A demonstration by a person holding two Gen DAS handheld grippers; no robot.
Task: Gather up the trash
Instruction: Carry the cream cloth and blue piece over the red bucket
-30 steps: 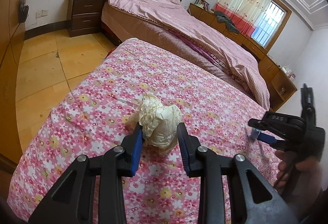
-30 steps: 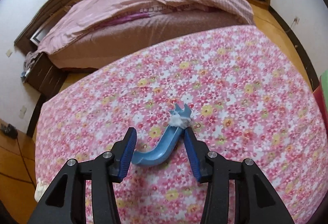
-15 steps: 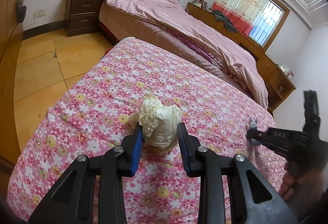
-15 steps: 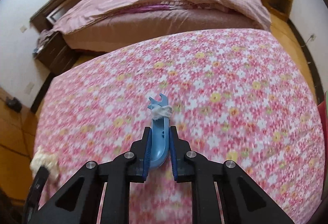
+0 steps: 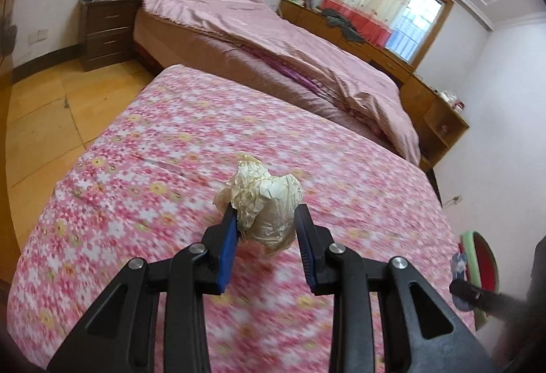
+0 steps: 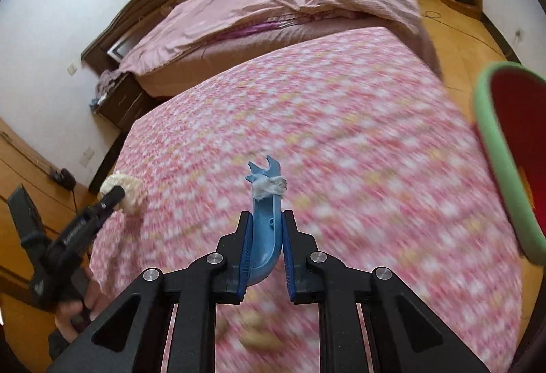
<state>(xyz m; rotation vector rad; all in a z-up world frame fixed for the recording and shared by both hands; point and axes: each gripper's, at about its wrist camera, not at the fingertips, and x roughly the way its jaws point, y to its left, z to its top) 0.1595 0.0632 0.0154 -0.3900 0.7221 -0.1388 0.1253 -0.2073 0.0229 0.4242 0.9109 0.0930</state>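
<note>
My left gripper (image 5: 266,219) is shut on a crumpled cream paper ball (image 5: 262,202), held above the pink floral bedspread (image 5: 170,148). My right gripper (image 6: 266,229) is shut on a curved blue plastic piece (image 6: 264,223) with a grey wad wrapped near its forked tip. A red bin with a green rim (image 6: 505,148) stands at the bed's right edge; its rim (image 5: 477,253) also shows low on the right of the left wrist view. The right wrist view shows the left gripper (image 6: 116,194) and the paper ball (image 6: 128,194) at lower left, with a hand on the handle.
A second bed with a mauve quilt (image 5: 273,42) lies behind the floral one. A dark nightstand (image 5: 105,28) stands by its headboard, and wooden cabinets (image 5: 426,100) line the window wall. Wooden floor (image 5: 41,107) runs along the left side.
The right gripper closed on the blue piece, lifted it off the bedspread and swung right toward the red bin. The left gripper, still holding the paper ball, drifted slightly right as well.
</note>
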